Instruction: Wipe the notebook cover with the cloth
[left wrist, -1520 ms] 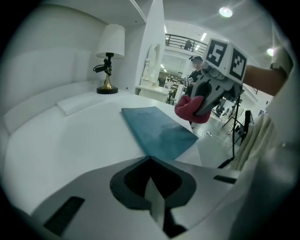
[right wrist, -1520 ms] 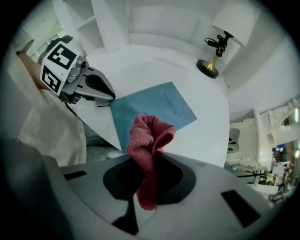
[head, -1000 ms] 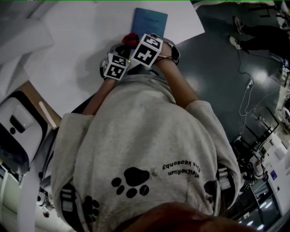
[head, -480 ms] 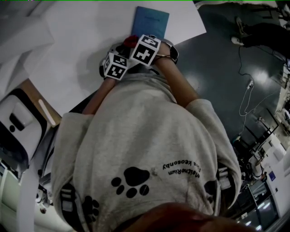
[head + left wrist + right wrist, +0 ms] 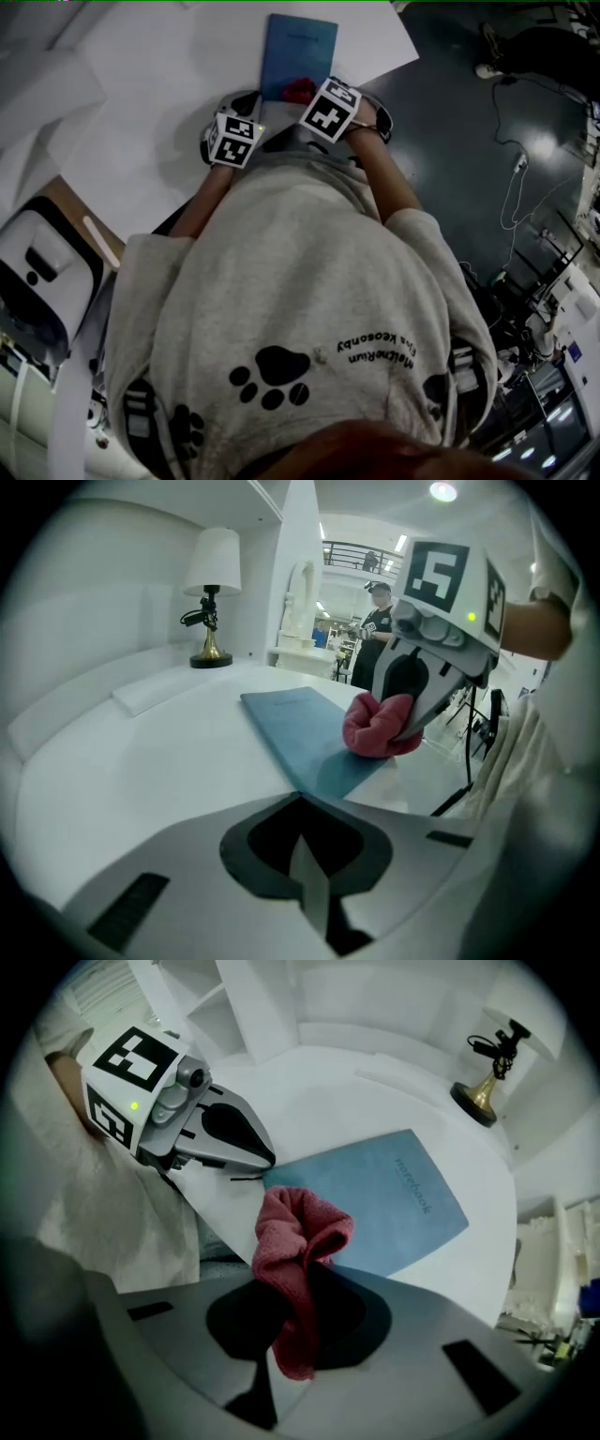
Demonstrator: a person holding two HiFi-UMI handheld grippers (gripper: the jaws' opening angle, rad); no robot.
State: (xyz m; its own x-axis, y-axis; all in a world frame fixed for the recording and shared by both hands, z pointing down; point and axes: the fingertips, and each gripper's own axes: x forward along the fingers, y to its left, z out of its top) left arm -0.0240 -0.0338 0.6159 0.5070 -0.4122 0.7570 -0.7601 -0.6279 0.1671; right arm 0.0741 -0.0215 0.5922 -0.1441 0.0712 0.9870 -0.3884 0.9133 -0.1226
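**Left gripper** (image 5: 231, 140): sits on the white table (image 5: 141, 84), just left of the notebook's near end. In its own view (image 5: 302, 850) the jaws are closed tip to tip with nothing between them.

**Notebook** (image 5: 298, 45): a thin, plain blue softcover. It lies flat and closed on the table, with its long side running away from the person. The cover is matte and unmarked except for the small printed word "notebook", legible in the right gripper view (image 5: 398, 1192). In the left gripper view (image 5: 295, 726) it lies ahead and to the right of the jaws. A brass-footed lamp (image 5: 212, 592) stands well beyond it at the table's far side.

**Cloth** (image 5: 300, 91): a red-pink, nubbly fabric, bunched into a fold. Its free end rests on the near end of the notebook cover (image 5: 377, 726).

**Right gripper** (image 5: 330, 110): at the near right corner of the notebook. Its jaws are clamped on the hanging tail of the cloth (image 5: 298, 1274).

**Change from one second ago:**
- The cloth then sat short of the notebook's near edge, close to the left gripper's marker cube, with the two cubes almost touching.
- The right gripper has since carried the cloth onto the cover.
- The cubes now stand apart.
- The left gripper has scarcely shifted.
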